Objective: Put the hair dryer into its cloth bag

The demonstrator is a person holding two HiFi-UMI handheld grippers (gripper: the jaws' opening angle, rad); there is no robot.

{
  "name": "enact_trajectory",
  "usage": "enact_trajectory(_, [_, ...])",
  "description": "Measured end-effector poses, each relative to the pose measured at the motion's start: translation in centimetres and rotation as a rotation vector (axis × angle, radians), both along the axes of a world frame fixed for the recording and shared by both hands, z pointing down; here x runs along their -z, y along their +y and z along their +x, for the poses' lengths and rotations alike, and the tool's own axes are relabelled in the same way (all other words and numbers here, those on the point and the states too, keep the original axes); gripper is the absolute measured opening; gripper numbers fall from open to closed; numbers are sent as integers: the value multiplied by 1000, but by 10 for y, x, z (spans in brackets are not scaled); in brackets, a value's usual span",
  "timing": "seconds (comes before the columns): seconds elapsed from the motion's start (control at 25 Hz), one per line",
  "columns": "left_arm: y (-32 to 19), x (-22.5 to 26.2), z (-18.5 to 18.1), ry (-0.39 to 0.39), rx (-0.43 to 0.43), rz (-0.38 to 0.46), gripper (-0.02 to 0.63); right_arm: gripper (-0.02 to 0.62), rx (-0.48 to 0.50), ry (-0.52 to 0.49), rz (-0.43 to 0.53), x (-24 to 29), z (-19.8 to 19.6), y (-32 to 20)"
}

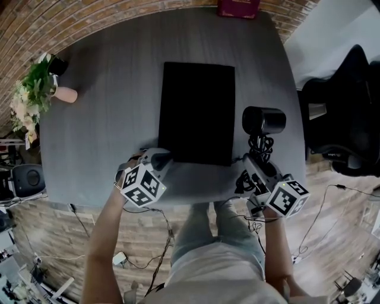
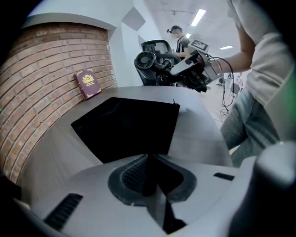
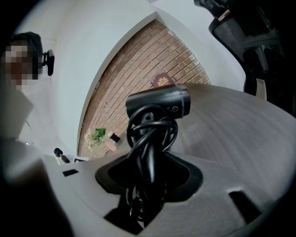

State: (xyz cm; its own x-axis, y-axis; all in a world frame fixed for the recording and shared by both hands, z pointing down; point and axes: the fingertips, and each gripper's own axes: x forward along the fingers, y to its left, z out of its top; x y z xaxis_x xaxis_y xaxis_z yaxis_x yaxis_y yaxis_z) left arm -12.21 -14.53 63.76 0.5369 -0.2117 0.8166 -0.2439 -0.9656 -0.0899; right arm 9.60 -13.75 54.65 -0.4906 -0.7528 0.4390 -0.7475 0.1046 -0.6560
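Observation:
The black cloth bag [image 1: 196, 113] lies flat in the middle of the grey table [image 1: 101, 136]. My left gripper [image 1: 161, 158] is at the bag's near left corner. In the left gripper view the bag [image 2: 125, 127] runs into my left gripper [image 2: 149, 178], whose pads are pressed together on its near edge. The black hair dryer [image 1: 264, 120] stands upright to the right of the bag, with its cord coiled round the handle. My right gripper [image 1: 256, 160] is shut on that wrapped handle. In the right gripper view the hair dryer [image 3: 159, 104] rises out of my right gripper [image 3: 148, 180].
A dark red book [image 1: 237, 8] leans on the brick wall at the table's far edge. A vase of flowers [image 1: 35, 89] stands at the far left corner. A black office chair [image 1: 344, 119] is close to the table's right side. Cables lie on the floor.

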Motion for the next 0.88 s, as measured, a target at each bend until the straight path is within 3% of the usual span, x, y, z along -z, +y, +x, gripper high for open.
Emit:
enact_trajectory(0.52, [-14,28,5,260,300,-142,21,172,197,47,16,5,-7,9])
enact_trajectory(0.88, [-32,56,8,395,489,-120,21,172,446,51,39,10,-26,23])
